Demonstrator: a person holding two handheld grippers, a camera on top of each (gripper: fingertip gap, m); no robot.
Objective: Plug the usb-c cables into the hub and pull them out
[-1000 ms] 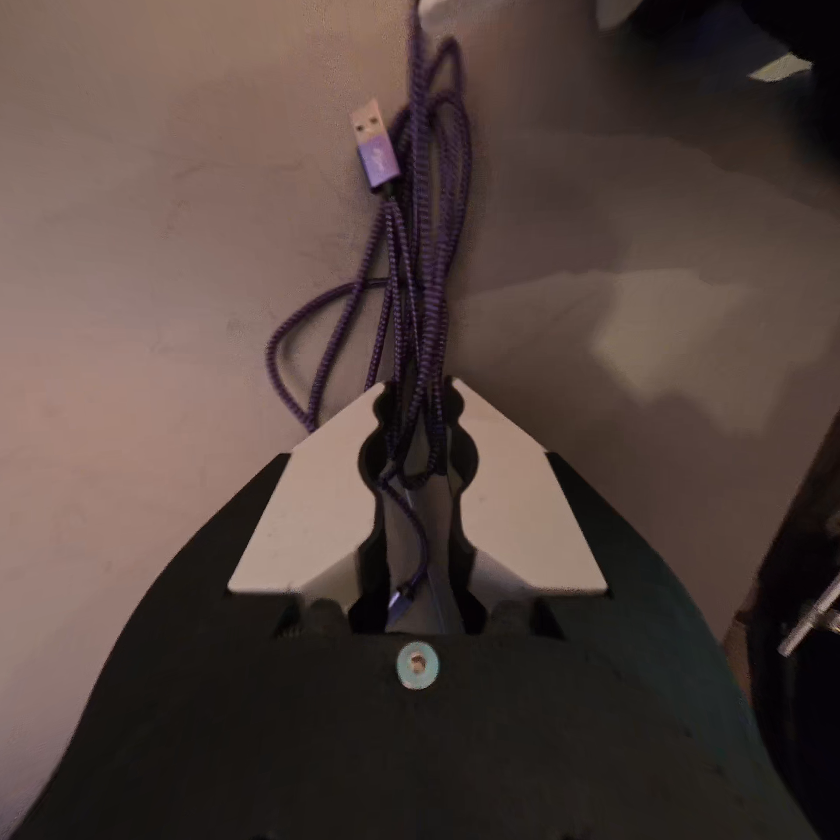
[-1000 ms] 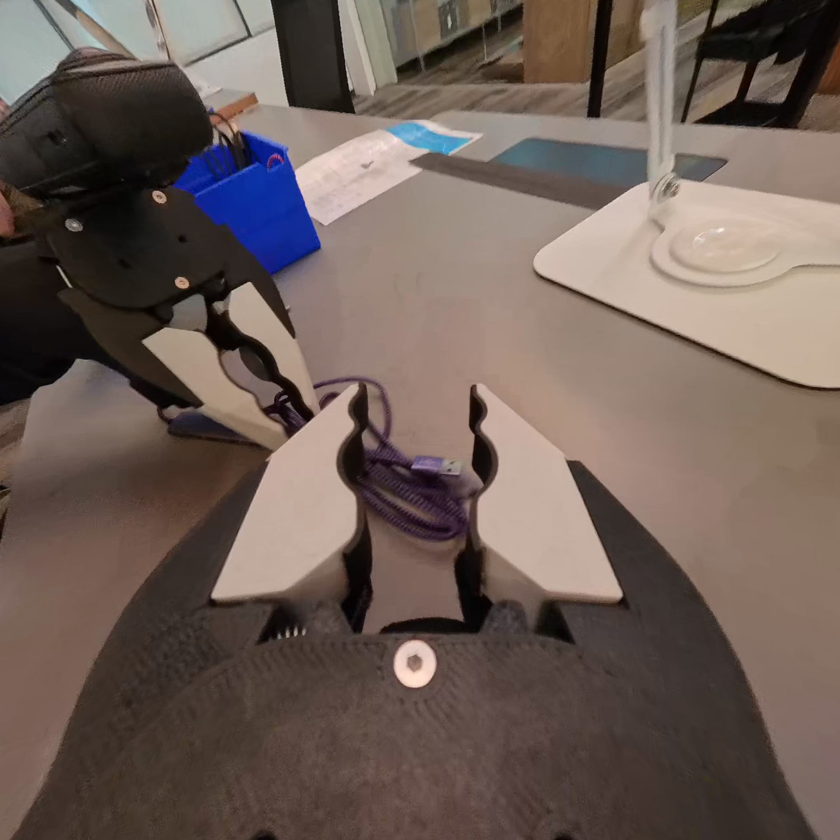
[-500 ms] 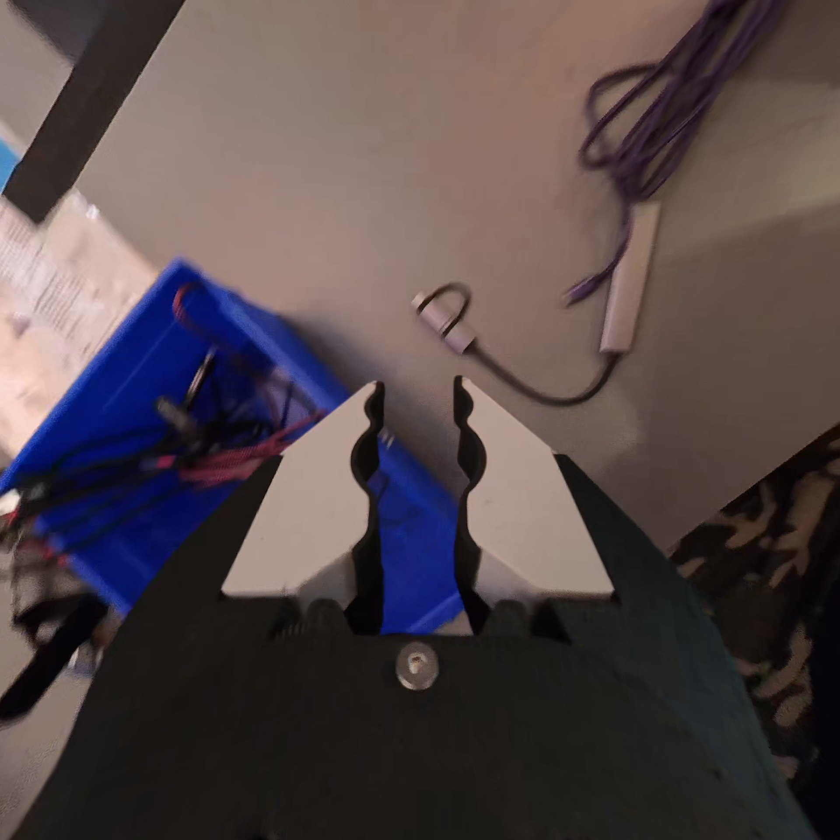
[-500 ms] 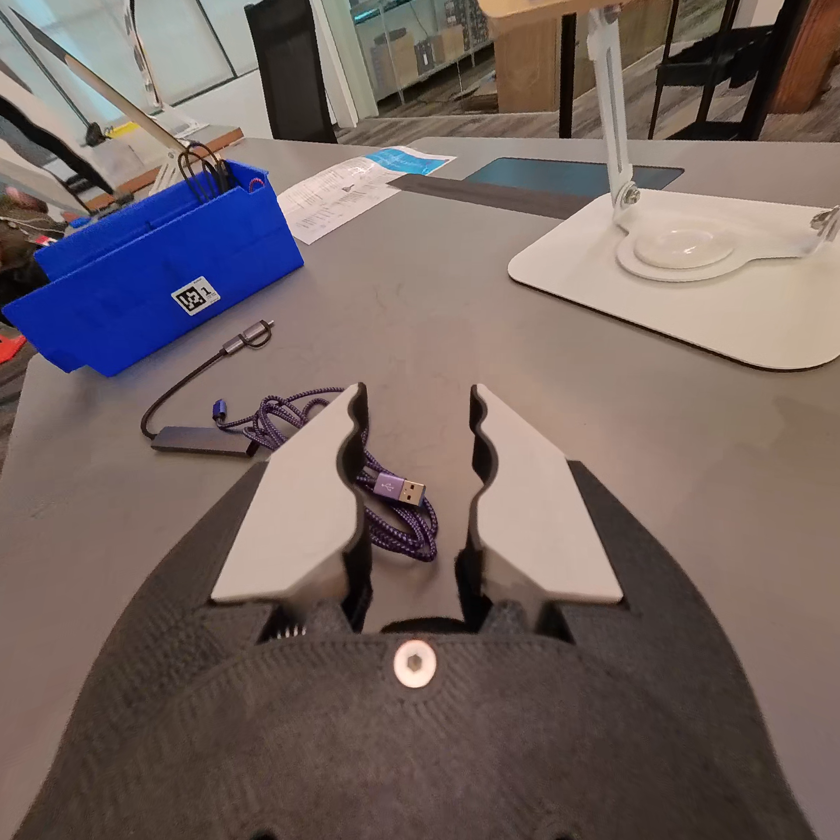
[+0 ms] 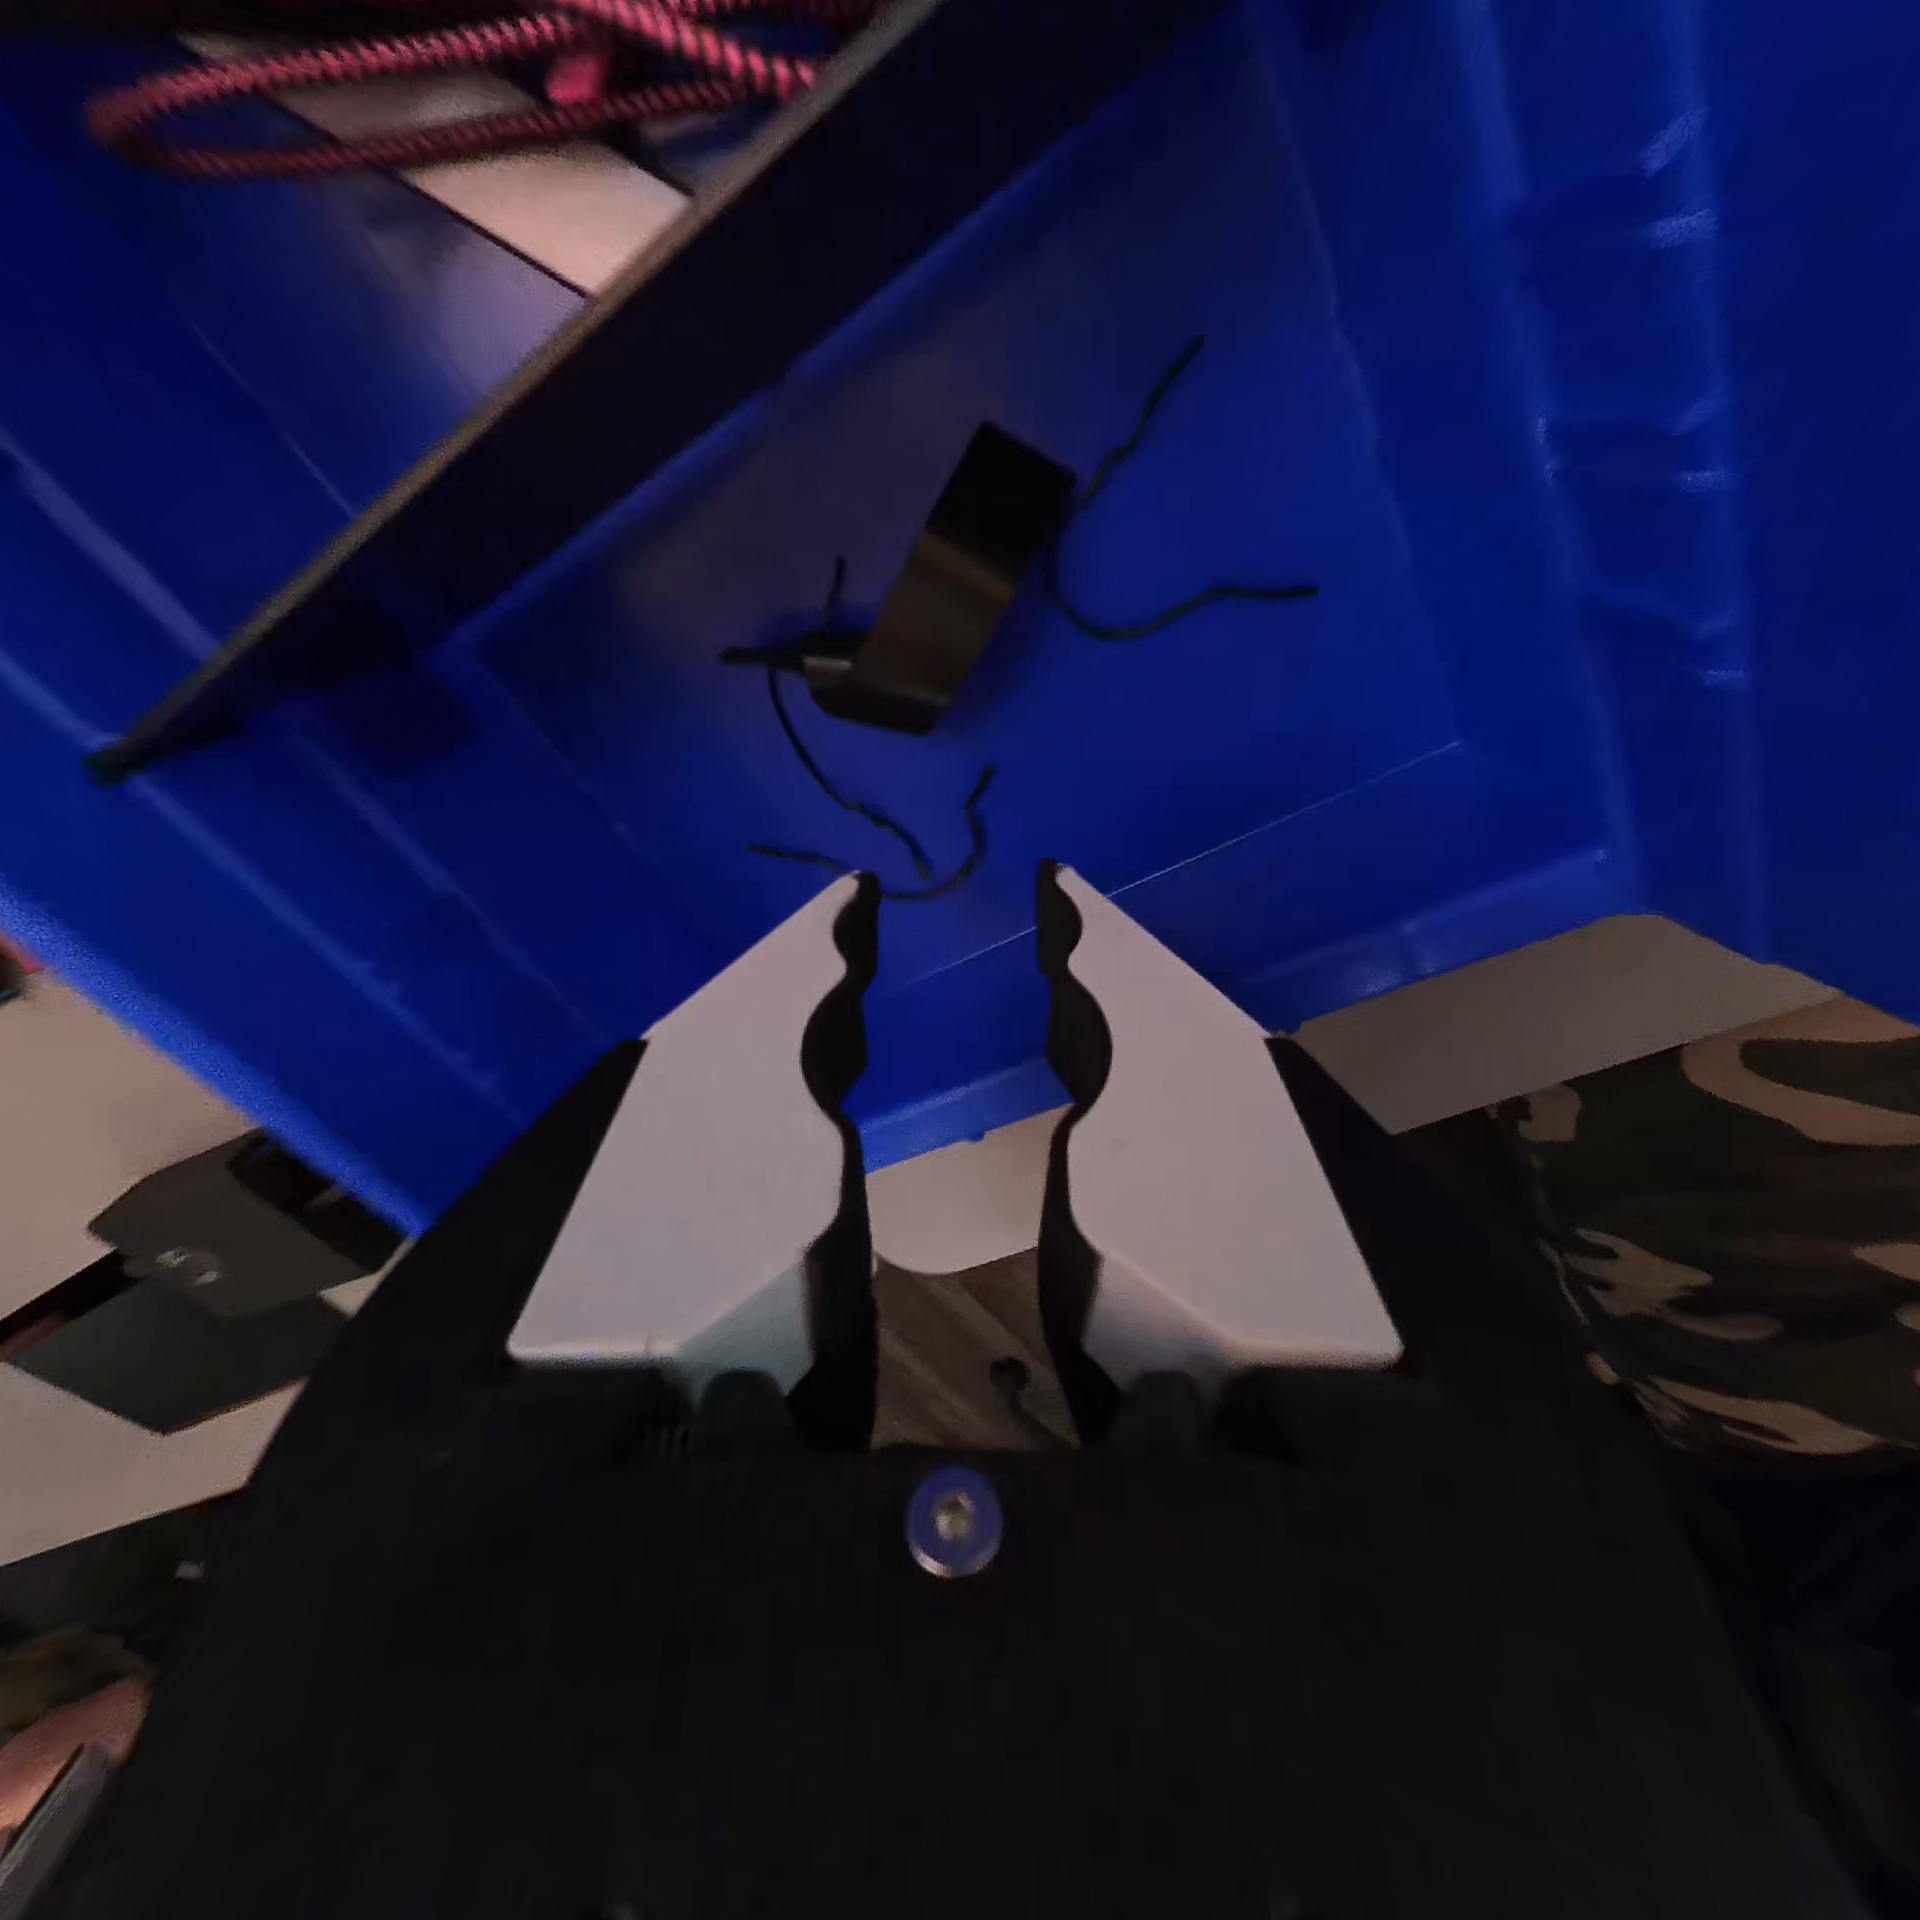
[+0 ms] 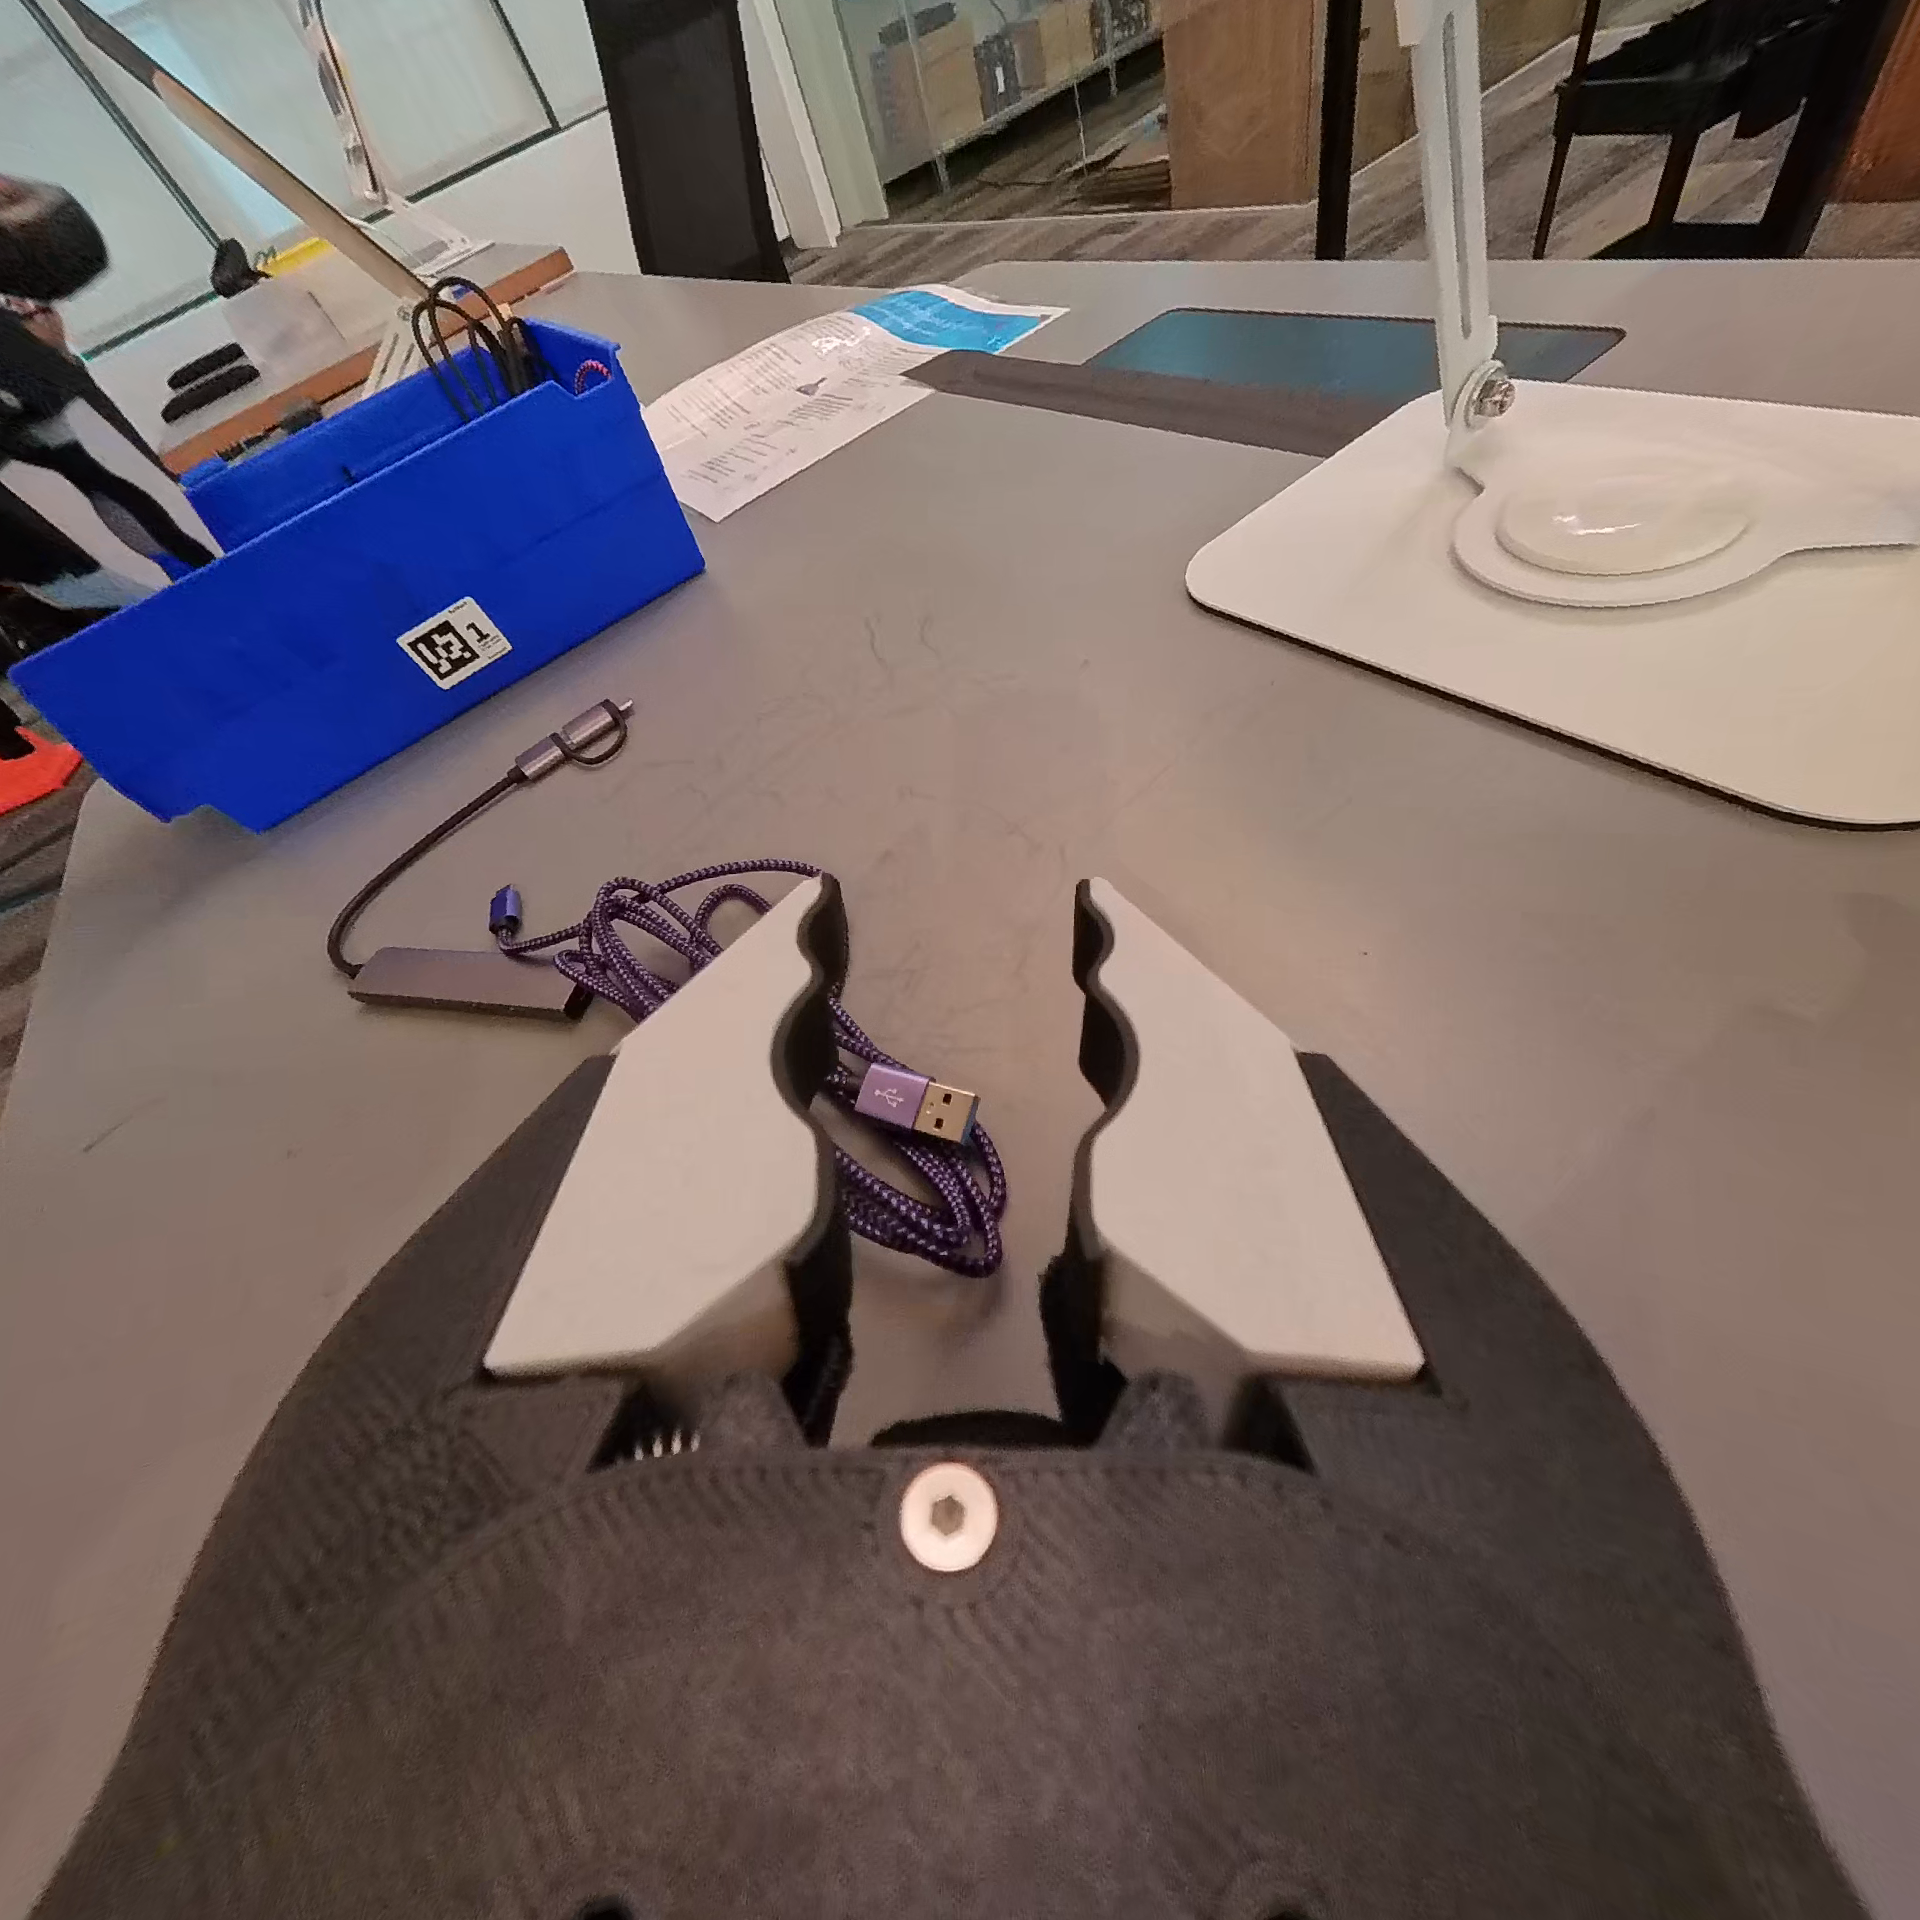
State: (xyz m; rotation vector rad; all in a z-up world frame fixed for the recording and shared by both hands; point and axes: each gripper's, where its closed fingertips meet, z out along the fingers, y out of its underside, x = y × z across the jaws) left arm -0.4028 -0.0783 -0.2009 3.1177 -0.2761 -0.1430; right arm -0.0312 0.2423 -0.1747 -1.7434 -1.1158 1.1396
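Hub (image 6: 468, 975), a slim dark grey bar, lies flat on the grey bench (image 6: 1039, 727), left of centre in the right wrist view. Its thin black lead curves away to a small grey plug (image 6: 575, 740) near a blue bin (image 6: 343, 613). A purple braided cable (image 6: 914, 1184) is coiled just beside the hub; one small purple plug (image 6: 506, 906) sits at the hub's far edge, but can't tell if it's plugged in. The cable's other end, a flat silver & purple plug (image 6: 920, 1103), rests on the coil, in line w/ the gap of the right gripper (image 6: 956, 894). That gripper hangs above the bench, jaws wide, holding nothing. A white stand base (image 6: 1558, 644) sits far right; a printed sheet (image 6: 821, 395) lies behind the bin.

Left wrist view: left gripper (image 5: 951, 878) points down into the blue bin (image 5: 1351, 520), jaws part open & empty. On the bin floor lie a small black clip-like piece (image 5: 940, 603) and thin black wire ties (image 5: 1164, 613). A red braided cable (image 5: 416, 94) shows beyond a divider.
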